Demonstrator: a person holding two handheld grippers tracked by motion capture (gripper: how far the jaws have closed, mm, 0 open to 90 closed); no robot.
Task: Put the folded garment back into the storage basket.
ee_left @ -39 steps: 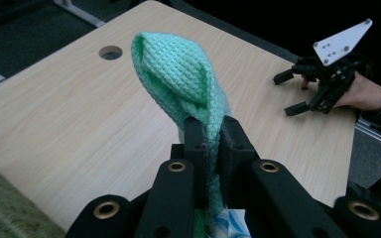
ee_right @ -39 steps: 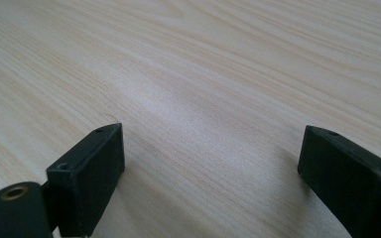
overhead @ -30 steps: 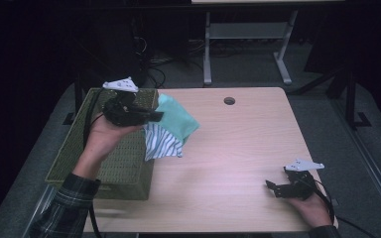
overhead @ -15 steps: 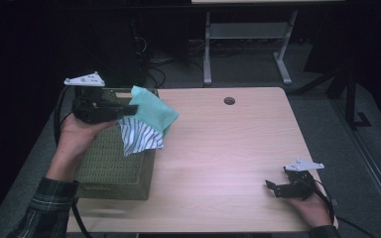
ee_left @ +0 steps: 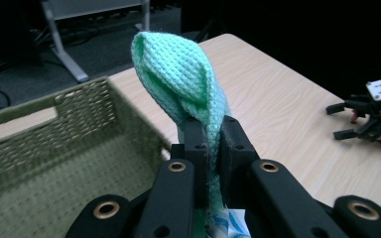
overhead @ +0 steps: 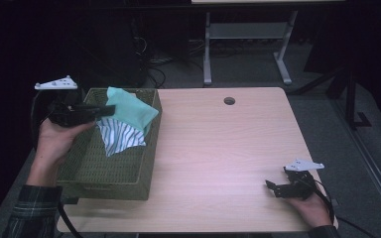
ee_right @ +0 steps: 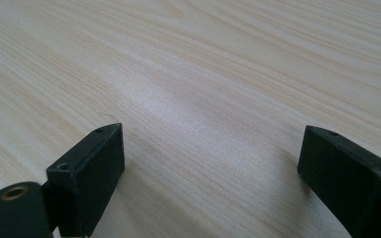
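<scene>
My left gripper [overhead: 106, 110] is shut on a mint-green knitted cloth [overhead: 129, 111] with a blue-and-white striped part [overhead: 119, 139] hanging below it. It holds the cloth in the air over the far half of an olive woven basket [overhead: 82, 171] at the table's left edge. In the left gripper view the green cloth [ee_left: 181, 74] rises from between the closed jaws, with the basket [ee_left: 44, 148] below and to the left. My right gripper [overhead: 273, 187] rests near the table's front right corner, its jaws spread wide over bare wood [ee_right: 208, 99] with nothing between them.
The wooden table [overhead: 228, 148] has a round cable hole [overhead: 229, 101] near its far edge. A metal desk frame [overhead: 248, 44] stands on the dark floor beyond the table. The right gripper [ee_left: 367, 111] lies far off across the table from the basket.
My left hand has carried the cloth leftward, from over the basket's right rim to above its inside. The right gripper has stayed where it was.
</scene>
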